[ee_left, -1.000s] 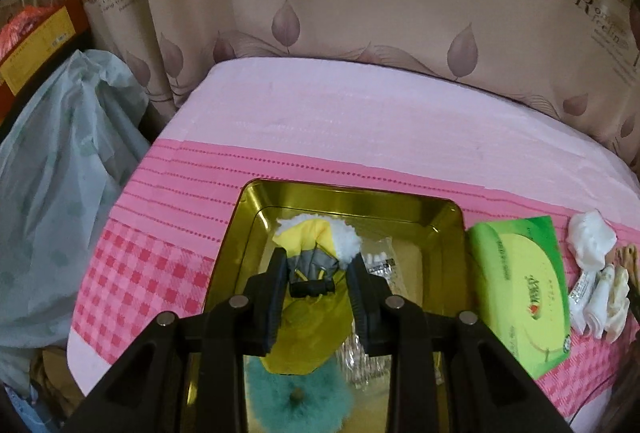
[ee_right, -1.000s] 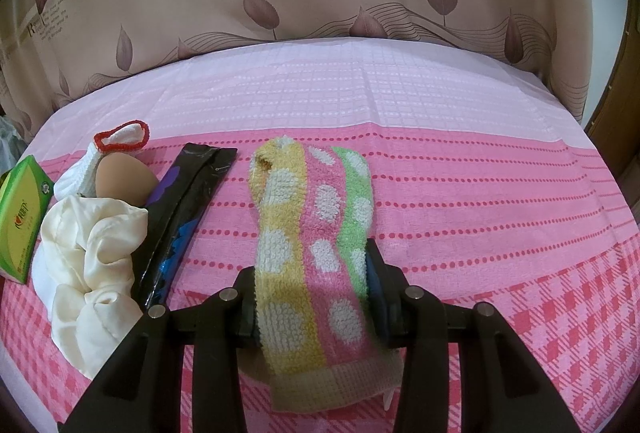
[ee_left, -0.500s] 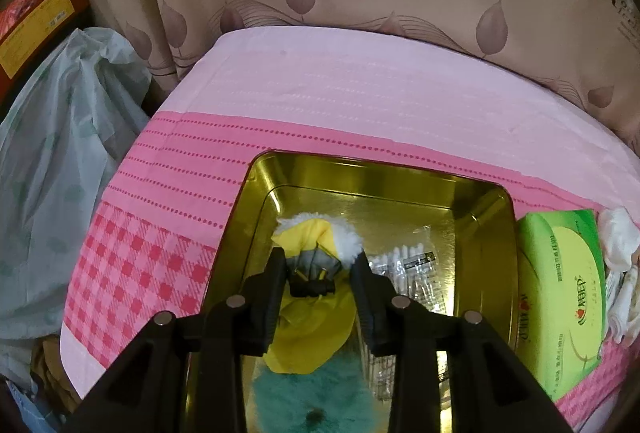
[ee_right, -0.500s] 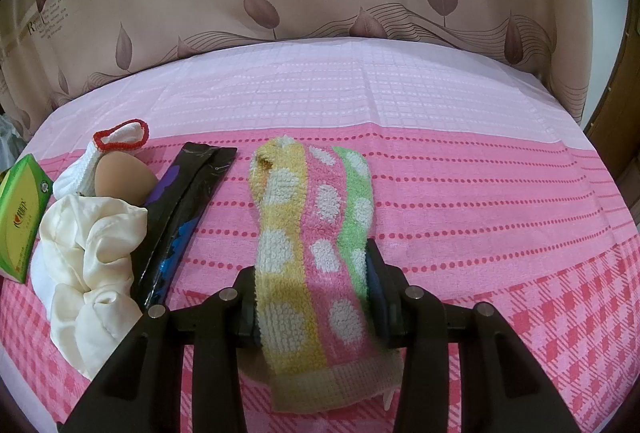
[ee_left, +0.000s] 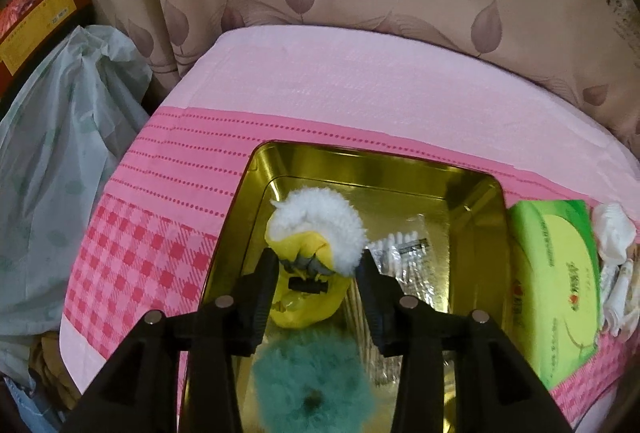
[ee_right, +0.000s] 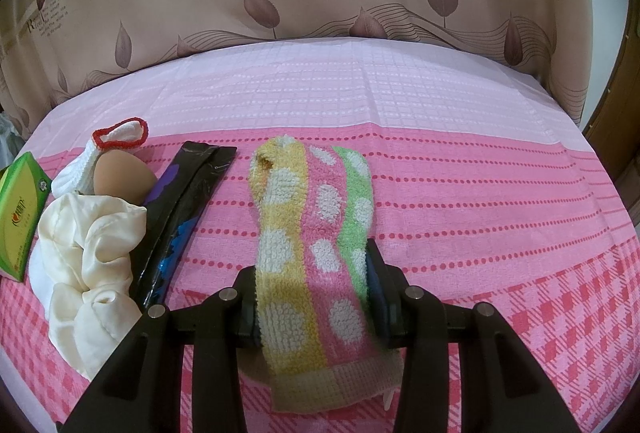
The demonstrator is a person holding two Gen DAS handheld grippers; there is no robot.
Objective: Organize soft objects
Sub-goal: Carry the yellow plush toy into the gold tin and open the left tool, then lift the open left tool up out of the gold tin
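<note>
In the left wrist view, my left gripper point(ee_left: 316, 273) is shut on a yellow soft toy with white fluff point(ee_left: 316, 233) and holds it inside a gold metal tin point(ee_left: 360, 169). A teal fluffy pom point(ee_left: 312, 381) lies in the tin below it. In the right wrist view, my right gripper point(ee_right: 312, 273) is closed around a folded yellow, pink and green dotted towel point(ee_right: 316, 233) that lies on the pink cloth. A cream cloth bundle point(ee_right: 88, 257), a white sock with red trim point(ee_right: 116, 137) and a tan egg-shaped sponge point(ee_right: 120, 177) lie to its left.
A clear packet of cotton swabs point(ee_left: 404, 253) lies in the tin. A green tissue pack point(ee_left: 556, 273) sits right of the tin and shows in the right wrist view point(ee_right: 20, 213). A black packet point(ee_right: 184, 209) lies beside the towel. A plastic bag point(ee_left: 60, 153) hangs off the table's left.
My left gripper has moved forward and tilted over the tin with the yellow toy; the toy's white fluff now shows more. The right gripper and the towel have not moved.
</note>
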